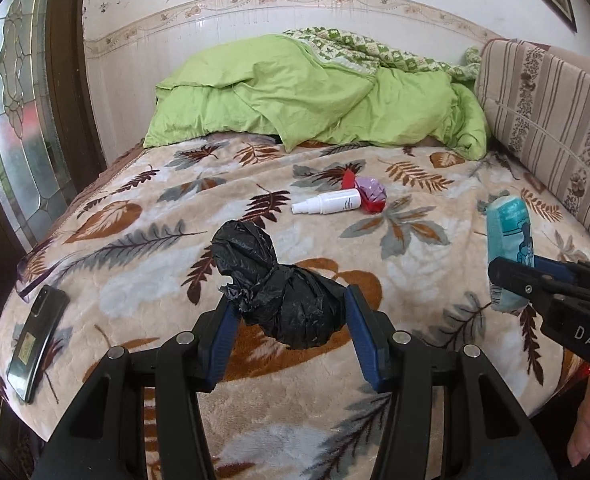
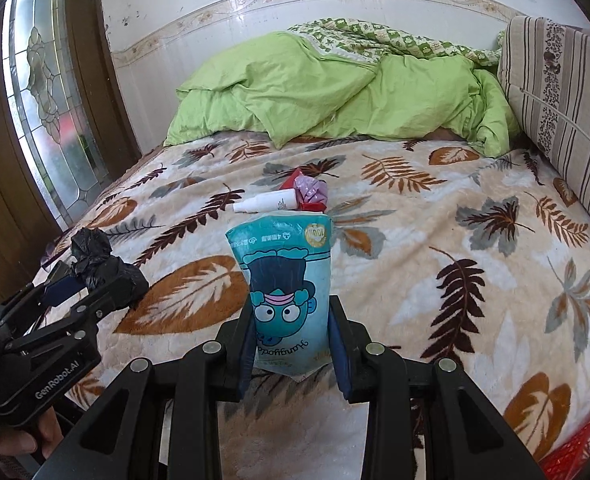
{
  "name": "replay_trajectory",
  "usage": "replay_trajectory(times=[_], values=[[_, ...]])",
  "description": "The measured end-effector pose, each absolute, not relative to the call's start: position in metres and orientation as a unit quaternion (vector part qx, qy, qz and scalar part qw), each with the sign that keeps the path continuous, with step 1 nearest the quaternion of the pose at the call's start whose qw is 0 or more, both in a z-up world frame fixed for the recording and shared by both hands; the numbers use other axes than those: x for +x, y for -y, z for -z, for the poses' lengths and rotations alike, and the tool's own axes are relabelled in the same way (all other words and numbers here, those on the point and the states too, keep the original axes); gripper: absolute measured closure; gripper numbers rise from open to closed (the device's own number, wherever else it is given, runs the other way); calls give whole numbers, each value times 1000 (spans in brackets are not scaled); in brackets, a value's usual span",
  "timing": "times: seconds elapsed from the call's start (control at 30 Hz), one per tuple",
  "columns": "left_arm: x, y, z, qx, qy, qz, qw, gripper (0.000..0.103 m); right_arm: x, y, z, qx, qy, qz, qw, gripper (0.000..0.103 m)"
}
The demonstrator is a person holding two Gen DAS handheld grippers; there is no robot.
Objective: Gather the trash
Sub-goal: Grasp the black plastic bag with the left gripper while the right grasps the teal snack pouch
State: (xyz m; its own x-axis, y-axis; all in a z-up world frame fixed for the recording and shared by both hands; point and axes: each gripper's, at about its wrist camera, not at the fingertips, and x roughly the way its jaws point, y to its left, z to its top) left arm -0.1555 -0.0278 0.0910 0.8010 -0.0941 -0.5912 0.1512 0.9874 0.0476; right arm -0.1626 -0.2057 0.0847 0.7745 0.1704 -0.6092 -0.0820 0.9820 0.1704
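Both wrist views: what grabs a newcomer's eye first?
The left gripper clamps a knotted black plastic bag and the right gripper holds a teal cartoon-printed pouch, both above the leaf-patterned blanket. Mid-bed lie a white spray bottle and crumpled red and purple wrappers.

Bed [image 1: 143, 256] – tiled wall [image 1: 143, 64], stained-glass window [image 1: 11, 92], probably.

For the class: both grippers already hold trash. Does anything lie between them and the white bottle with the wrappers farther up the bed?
Nothing visible does. Only bare blanket separates the left gripper and right gripper from the bottle and wrappers. The phone lies off to the left.
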Motion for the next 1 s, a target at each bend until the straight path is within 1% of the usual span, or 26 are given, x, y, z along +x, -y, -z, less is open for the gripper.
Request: replay_trajectory(times=[0.4, 1.0], values=[[-144, 33, -80, 62, -316, 61, 945, 52, -155, 200, -80, 62, -336, -71, 937, 69], [-143, 35, -80, 65, -316, 59, 945, 52, -154, 201, -79, 66, -337, -69, 937, 69]])
